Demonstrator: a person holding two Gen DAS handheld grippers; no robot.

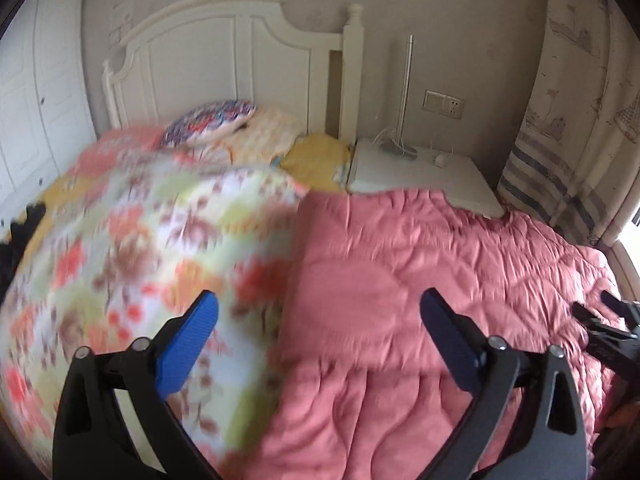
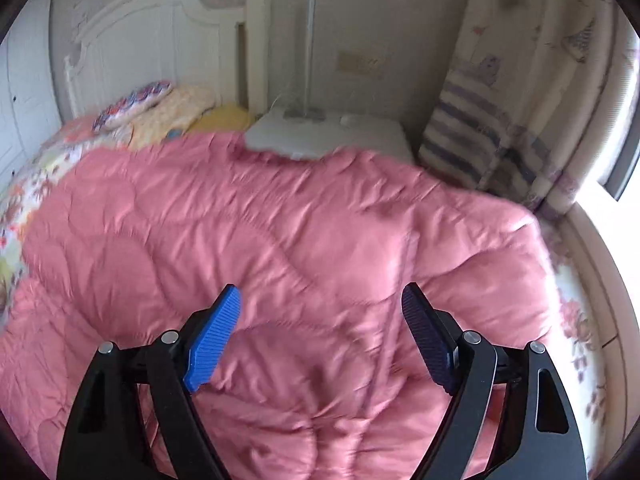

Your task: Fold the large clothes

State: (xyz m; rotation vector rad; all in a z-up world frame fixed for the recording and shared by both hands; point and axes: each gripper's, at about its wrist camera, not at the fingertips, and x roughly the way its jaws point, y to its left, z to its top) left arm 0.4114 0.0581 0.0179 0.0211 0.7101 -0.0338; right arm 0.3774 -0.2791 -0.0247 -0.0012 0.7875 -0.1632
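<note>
A large quilt lies on the bed, pink [image 1: 400, 280] on one face and floral [image 1: 132, 248] on the other. In the left wrist view the floral side is turned up at the left, blurred, beside the pink side. My left gripper [image 1: 318, 312] is open and empty above the line where floral meets pink. In the right wrist view the pink quilt [image 2: 280, 240] fills the middle, with the floral edge [image 2: 16, 208] at far left. My right gripper [image 2: 322, 304] is open and empty just above the pink quilt. It also shows at the right edge of the left wrist view [image 1: 608, 320].
A white headboard [image 1: 224, 56] stands at the back with a patterned pillow [image 1: 212, 120] and yellow bedding [image 1: 316, 156]. A white nightstand [image 1: 424, 176] with a lamp pole [image 1: 406, 88] is beside the bed. A striped curtain [image 1: 560, 140] hangs right. A white wardrobe [image 1: 36, 100] is left.
</note>
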